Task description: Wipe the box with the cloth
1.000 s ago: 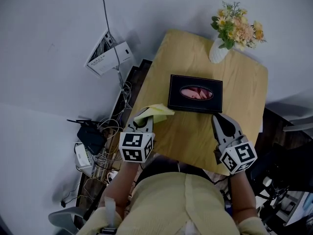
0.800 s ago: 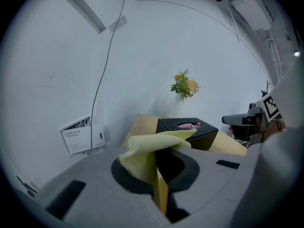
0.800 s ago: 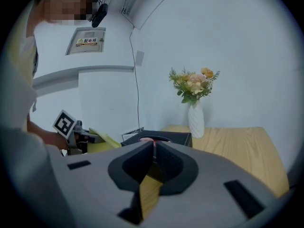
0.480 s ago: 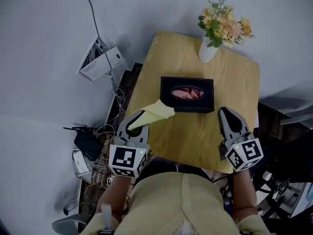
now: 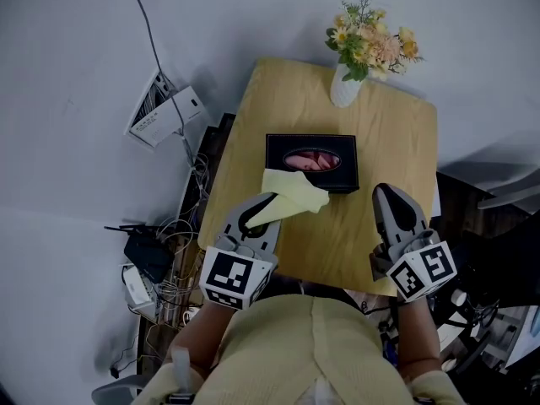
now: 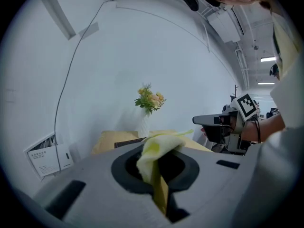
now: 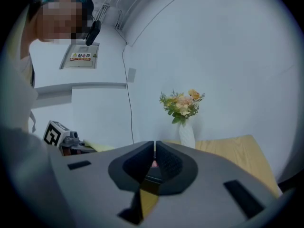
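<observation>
left gripper point(image 5: 268, 199) is clamped on the yellow cloth point(image 5: 295, 194). its own view shows the cloth point(image 6: 159, 148) pinched between the jaws, bunched, with the free end flopping forward. from the head view that free end overlaps the near-left corner of the black box point(image 5: 342, 169); can't tell whether it touches the box or hangs above it.

right gripper point(image 5: 386, 192) has its jaws together with nothing between them, confirmed in its own view point(image 7: 155, 151). it sits near the box's near-right corner, apart from it.

the box lies flat mid-table on the wooden table point(image 5: 396, 142), oval opening up. white vase with flowers point(image 5: 344, 89) stands at the far edge, behind the box. cable clutter point(image 5: 173, 256) lies on the floor left of the table.
</observation>
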